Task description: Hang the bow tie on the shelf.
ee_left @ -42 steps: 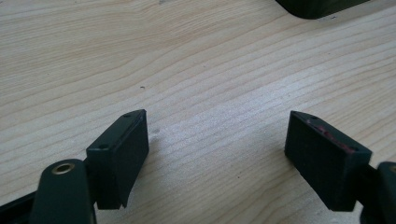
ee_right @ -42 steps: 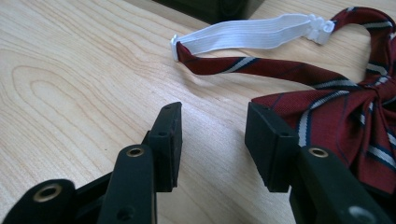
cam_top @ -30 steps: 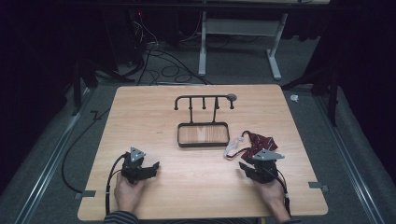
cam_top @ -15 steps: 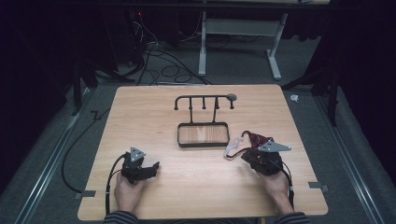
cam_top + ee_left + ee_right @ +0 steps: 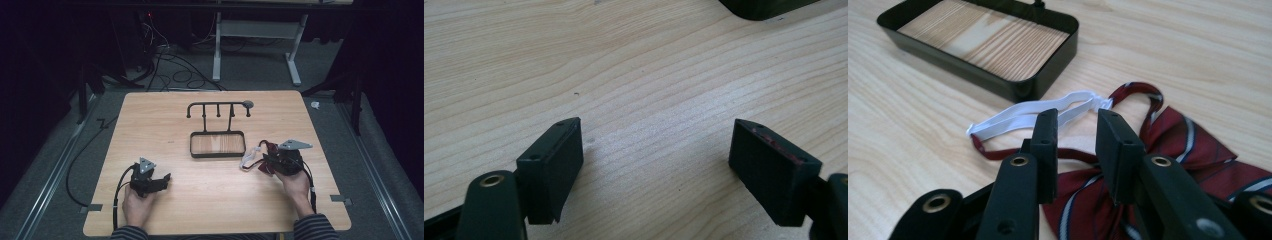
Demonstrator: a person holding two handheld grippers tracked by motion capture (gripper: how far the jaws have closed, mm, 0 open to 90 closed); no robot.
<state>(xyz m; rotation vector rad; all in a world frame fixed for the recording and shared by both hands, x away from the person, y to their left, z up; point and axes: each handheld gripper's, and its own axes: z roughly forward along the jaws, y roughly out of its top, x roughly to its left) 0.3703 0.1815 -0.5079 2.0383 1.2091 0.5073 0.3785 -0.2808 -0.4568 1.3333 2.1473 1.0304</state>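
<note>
Since the earlier frame the right gripper (image 5: pixel 270 161) has shifted forward over the near part of the striped bow tie (image 5: pixel 1193 150), and its jaws have just been closing. They now stand narrow with a clear gap; the white elastic band (image 5: pixel 1023 119) and the tie's thin red strap cross just beyond and under the tips. Cannot tell whether the pads press on any fabric; no grip visible.

The tie's red body lies beneath and to the right of the right jaw in the right gripper view, flat on the wooden table (image 5: pixel 210 200). The black tray (image 5: pixel 1013 82) of the hook stand (image 5: pixel 218 107) sits ahead and to the left of the jaws, near the band.

Left gripper (image 5: pixel 156 181): unchanged place, jaws wide, bare table between them. A dark tray corner (image 5: pixel 764 7) lies far ahead.
</note>
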